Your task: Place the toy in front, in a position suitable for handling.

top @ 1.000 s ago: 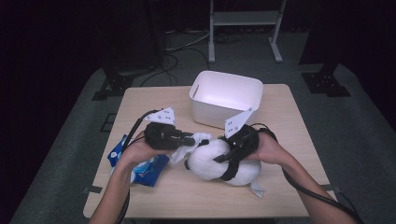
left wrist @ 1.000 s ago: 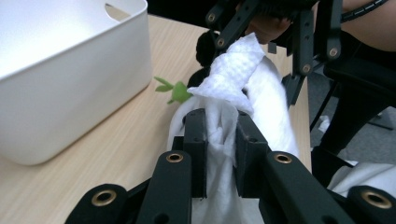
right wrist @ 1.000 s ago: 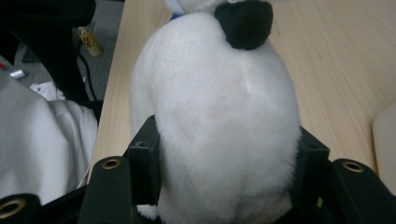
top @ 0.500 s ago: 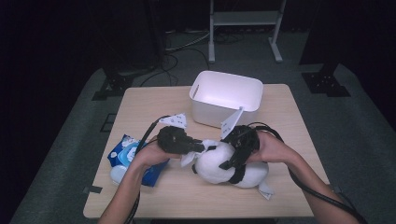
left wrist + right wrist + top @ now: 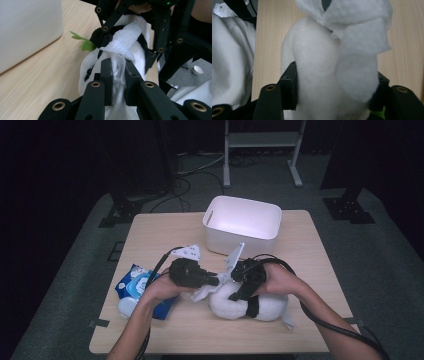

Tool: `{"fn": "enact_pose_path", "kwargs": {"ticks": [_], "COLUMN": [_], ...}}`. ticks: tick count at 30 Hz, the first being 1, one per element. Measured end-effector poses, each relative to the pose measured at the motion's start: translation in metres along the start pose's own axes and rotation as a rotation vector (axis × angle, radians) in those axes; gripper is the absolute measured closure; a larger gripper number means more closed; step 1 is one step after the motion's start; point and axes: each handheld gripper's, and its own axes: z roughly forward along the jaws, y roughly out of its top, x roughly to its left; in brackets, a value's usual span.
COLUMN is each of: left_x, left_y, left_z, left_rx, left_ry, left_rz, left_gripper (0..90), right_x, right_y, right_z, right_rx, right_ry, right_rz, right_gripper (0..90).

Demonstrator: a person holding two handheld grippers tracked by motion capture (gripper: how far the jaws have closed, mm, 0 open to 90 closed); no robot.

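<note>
White plush, with black patches, lies on its side on the pale wooden table (image 5: 150,235): a soft toy panda (image 5: 247,304) near the front edge, in front of the white plastic bin (image 5: 242,222). The person's left gripper (image 5: 212,281) comes in level from the left, and its jaws are clamped tight on a crumpled white wipe (image 5: 120,47) that is pressed against the panda's head; in the left gripper view the tissue bunches up between the two black pads, draping over the toy's face beside a small green felt leaf (image 5: 85,43). The right gripper (image 5: 245,295) reaches down over the toy, and its jaws have just been closing; in the right gripper view a rounded white part of the panda sits squeezed between them, held firmly. Left of the hands, a blue pack of wipes (image 5: 135,287) rests flat on the table, partly under the left forearm.
</note>
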Motion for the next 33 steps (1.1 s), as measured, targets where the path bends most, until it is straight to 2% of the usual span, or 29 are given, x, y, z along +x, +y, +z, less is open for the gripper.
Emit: {"fn": "enact_pose_path", "kwargs": {"ticks": [3, 4, 8, 10, 14, 16, 18, 20, 22, 23, 24, 26, 28, 30, 33], "left_x": [0.001, 0.001, 0.001, -0.002, -0.008, -0.011, -0.011, -0.011, -0.008, -0.007, -0.006, -0.005, -0.007, -0.011, -0.017], "left_y": [0.0, 0.0, 0.006, 0.015, 0.031, 0.037, 0.04, 0.04, 0.037, 0.036, 0.034, 0.035, 0.039, 0.046, 0.056], "left_z": [-0.011, -0.014, -0.032, -0.047, -0.067, -0.071, -0.07, -0.06, -0.046, -0.038, -0.031, -0.024, -0.018, -0.01, 0.0], "left_rx": [-0.021, -0.027, -0.071, -0.084, -0.099, -0.104, -0.096, -0.073, -0.049, -0.05, -0.06, -0.08, -0.082, -0.075, -0.06], "left_ry": [0.019, 0.027, 0.048, 0.085, 0.13, 0.139, 0.143, 0.133, 0.112, 0.092, 0.075, 0.041, 0.029, 0.025, 0.02], "left_rz": [-0.002, -0.002, 0.004, 0.031, 0.071, 0.082, 0.086, 0.083, 0.075, 0.066, 0.06, 0.048, 0.055, 0.074, 0.098], "left_gripper": [79.8, 79.9, 79.4, 79.3, 79.2, 79.2, 79.1, 79.1, 79.1, 79.1, 78.9, 78.9, 78.9, 78.9, 78.9], "right_x": [-0.002, -0.004, -0.008, -0.008, -0.007, -0.008, -0.008, -0.009, -0.009, -0.009, -0.009, -0.009, -0.009, -0.01, -0.007], "right_y": [-0.002, -0.003, -0.006, -0.006, -0.004, -0.006, -0.01, -0.016, -0.025, -0.029, -0.034, -0.044, -0.052, -0.054, -0.053], "right_z": [-0.005, -0.009, -0.023, -0.028, -0.038, -0.041, -0.042, -0.039, -0.031, -0.029, -0.027, -0.027, -0.03, -0.034, -0.044], "right_rx": [-0.028, -0.057, -0.176, -0.24, -0.386, -0.452, -0.486, -0.494, -0.47, -0.466, -0.486, -0.506, -0.504, -0.464, -0.381], "right_ry": [-0.028, -0.039, -0.054, -0.051, -0.049, -0.057, -0.059, -0.062, -0.063, -0.058, -0.04, -0.034, -0.025, -0.002, -0.016], "right_rz": [0.004, -0.001, 0.035, 0.036, 0.041, 0.045, 0.049, 0.057, 0.066, 0.074, 0.089, 0.096, 0.102, 0.12, 0.126], "right_gripper": [41.9, 42.0, 41.9, 41.8, 41.1, 39.9, 38.8, 36.8, 34.8, 34.4, 33.9, 31.2, 27.0, 19.9, 14.6]}}
